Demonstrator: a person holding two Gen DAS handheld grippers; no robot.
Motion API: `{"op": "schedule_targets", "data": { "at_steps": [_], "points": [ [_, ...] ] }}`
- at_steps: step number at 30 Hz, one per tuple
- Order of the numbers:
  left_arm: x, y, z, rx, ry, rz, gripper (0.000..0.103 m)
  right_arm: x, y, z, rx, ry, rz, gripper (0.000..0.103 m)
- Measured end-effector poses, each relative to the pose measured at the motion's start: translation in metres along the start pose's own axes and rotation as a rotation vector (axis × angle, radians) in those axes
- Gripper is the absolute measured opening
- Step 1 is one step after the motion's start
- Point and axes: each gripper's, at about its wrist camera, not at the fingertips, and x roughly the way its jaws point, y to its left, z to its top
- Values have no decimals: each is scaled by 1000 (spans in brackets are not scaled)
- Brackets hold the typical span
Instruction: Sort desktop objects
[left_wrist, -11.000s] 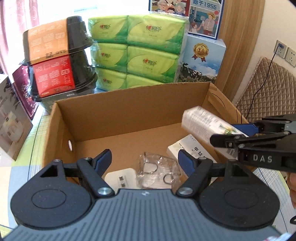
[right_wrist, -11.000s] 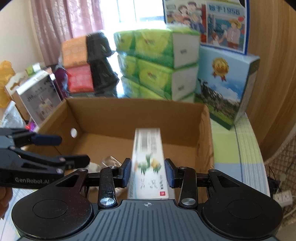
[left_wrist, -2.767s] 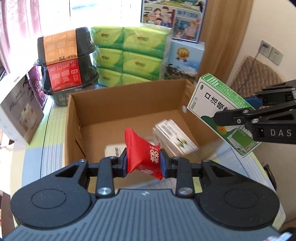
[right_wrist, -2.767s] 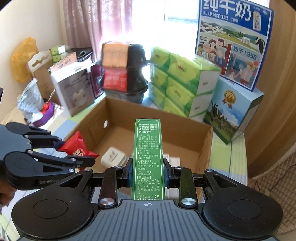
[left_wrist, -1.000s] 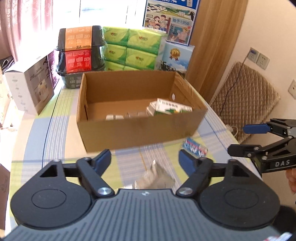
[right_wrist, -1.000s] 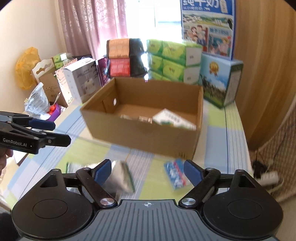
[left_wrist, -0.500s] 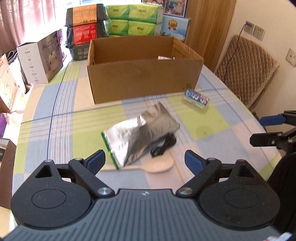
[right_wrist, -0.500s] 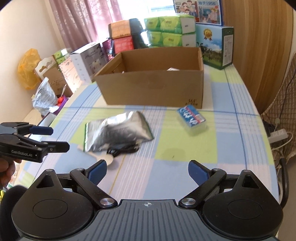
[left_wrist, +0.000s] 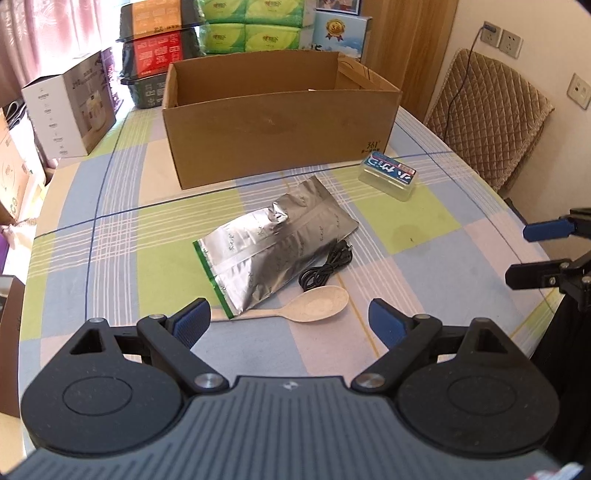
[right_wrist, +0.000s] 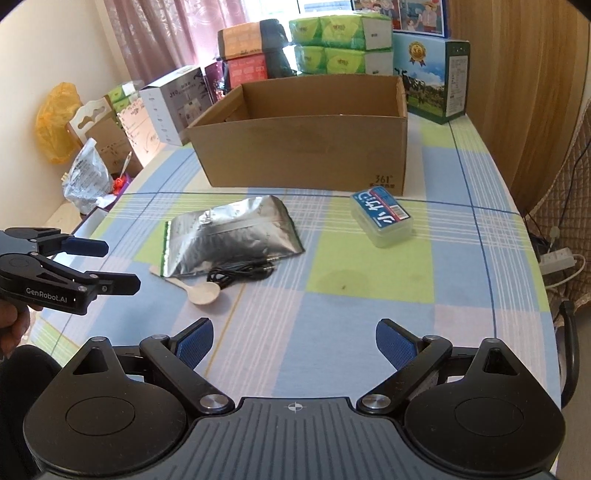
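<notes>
Desktop objects awaiting sorting are shown on the checked table (left_wrist: 110, 236), with both grippers held back at its near edge. Left gripper (left_wrist: 290, 319) and right gripper (right_wrist: 294, 341) are seen spread wide and empty; no object lies between the fingers of either.

Nearest lies a pale spoon (left_wrist: 314, 304), bowl upward, its handle tucked under the foil pouch. It is judged light and rigid but low-lying, so a pinch across the neck beside the bowl is advised.

Touching the bowl's far side is a coiled black cable (left_wrist: 327, 267), judged limp and light; the bundle is best taken across its middle so that loose loops do not trail.

A silver foil pouch (left_wrist: 273, 240) lies flat, partly over the spoon handle and touching the cable. Its skin is judged slick and crinkly, its contents unknown; a hold on the raised fold or on a sealed end is suggested, and the spoon may be dragged when it is lifted.

Further right, apart from the rest, a clear plastic case (left_wrist: 388, 175) with a blue label is set just before the box. It is judged stiff and smooth, best gripped across its short sides.

Farthest stands the open cardboard box (left_wrist: 280, 125); its contents are hidden by the front wall.
</notes>
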Motion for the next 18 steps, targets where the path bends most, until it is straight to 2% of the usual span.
{"op": "schedule_targets", "data": {
  "at_steps": [10, 15, 18],
  "points": [
    [40, 5, 34, 168, 35, 32, 90, 26, -19, 21, -30, 30, -37, 92],
    [74, 8, 53, 249, 67, 18, 90, 47, -30, 33, -46, 53, -51, 92],
    [97, 11, 63, 306, 113, -3, 90, 60, -37, 40, -54, 63, -60, 92]
  ]
}}
